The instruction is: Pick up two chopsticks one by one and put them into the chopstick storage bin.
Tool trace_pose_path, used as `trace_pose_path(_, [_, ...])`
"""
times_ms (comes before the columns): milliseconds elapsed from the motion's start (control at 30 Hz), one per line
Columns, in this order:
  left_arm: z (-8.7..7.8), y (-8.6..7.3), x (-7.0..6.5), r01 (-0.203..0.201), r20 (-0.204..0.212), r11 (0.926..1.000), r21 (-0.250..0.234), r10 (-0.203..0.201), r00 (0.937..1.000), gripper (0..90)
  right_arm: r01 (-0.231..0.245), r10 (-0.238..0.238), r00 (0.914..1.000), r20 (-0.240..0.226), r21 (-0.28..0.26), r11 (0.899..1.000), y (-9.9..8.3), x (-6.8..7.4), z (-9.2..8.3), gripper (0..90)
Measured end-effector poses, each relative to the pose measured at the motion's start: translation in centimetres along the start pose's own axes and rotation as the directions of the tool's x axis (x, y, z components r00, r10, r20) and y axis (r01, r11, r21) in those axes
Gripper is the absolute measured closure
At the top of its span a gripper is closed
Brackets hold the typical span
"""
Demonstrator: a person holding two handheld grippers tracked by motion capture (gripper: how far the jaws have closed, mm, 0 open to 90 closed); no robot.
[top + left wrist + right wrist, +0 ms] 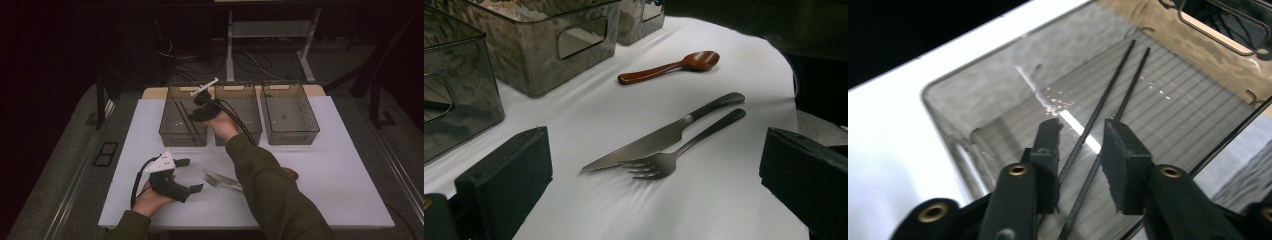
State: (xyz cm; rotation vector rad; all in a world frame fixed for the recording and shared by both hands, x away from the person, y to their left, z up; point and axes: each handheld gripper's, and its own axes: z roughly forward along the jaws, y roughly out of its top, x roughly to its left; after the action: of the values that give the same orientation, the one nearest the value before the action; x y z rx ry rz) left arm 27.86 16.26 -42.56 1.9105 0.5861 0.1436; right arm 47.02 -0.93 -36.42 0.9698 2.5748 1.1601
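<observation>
Two black chopsticks [1118, 85] lie side by side on the floor of the left clear bin [170, 134]. My right gripper [196, 115] hangs over this bin, tilted down into it. In the right gripper view its jaws [1081, 127] stand a little apart above the chopsticks, and the pads touch nothing. My left gripper [190, 175] rests low over the near left of the white table, jaws wide open [656, 142]. Ahead of it lie a dark metal knife [659, 140], a fork [684, 147] and a brown wooden spoon [669, 70].
Three clear bins stand in a row at the back of the table: the left one, a middle one [245, 131] and a right one [290, 135]. The knife and fork [222, 181] lie near the front, partly under the person's right sleeve [270, 190].
</observation>
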Motion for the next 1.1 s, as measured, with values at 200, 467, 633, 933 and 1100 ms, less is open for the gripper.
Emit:
trace_pose_path(200, [0.0,0.0,0.1,-0.004,-0.005,1.0000,0.004,0.004,1.0000,0.0,0.011,-0.014,0.9986,-0.050,-0.055,0.998,-0.9,0.0,-2.0,52.5])
trace_pose_path(467, [0.0,0.0,0.1,-0.006,-0.011,0.9999,0.010,0.006,0.9999,0.0,0.030,-0.040,0.9937,-0.105,-0.097,0.995,-3.0,-0.3,-4.9,45.5])
trace_pose_path(633, [0.1,-0.1,0.1,-0.008,-0.011,0.9998,0.020,0.008,0.9999,0.0,0.026,-0.043,0.9906,-0.130,-0.128,0.991,-4.7,-0.5,-6.9,41.6])
trace_pose_path(933, [0.2,-0.2,0.0,-0.002,-0.014,0.9998,0.020,0.002,0.9999,0.0,0.008,-0.032,0.9891,-0.143,-0.162,0.987,-7.8,-1.0,-9.2,37.1])
trace_pose_path(1100, [0.2,-0.2,0.1,-0.004,-0.017,0.9997,0.026,0.005,0.9998,0.0,-0.011,-0.016,0.9887,-0.149,-0.184,0.983,-9.5,-1.3,-10.6,36.3])
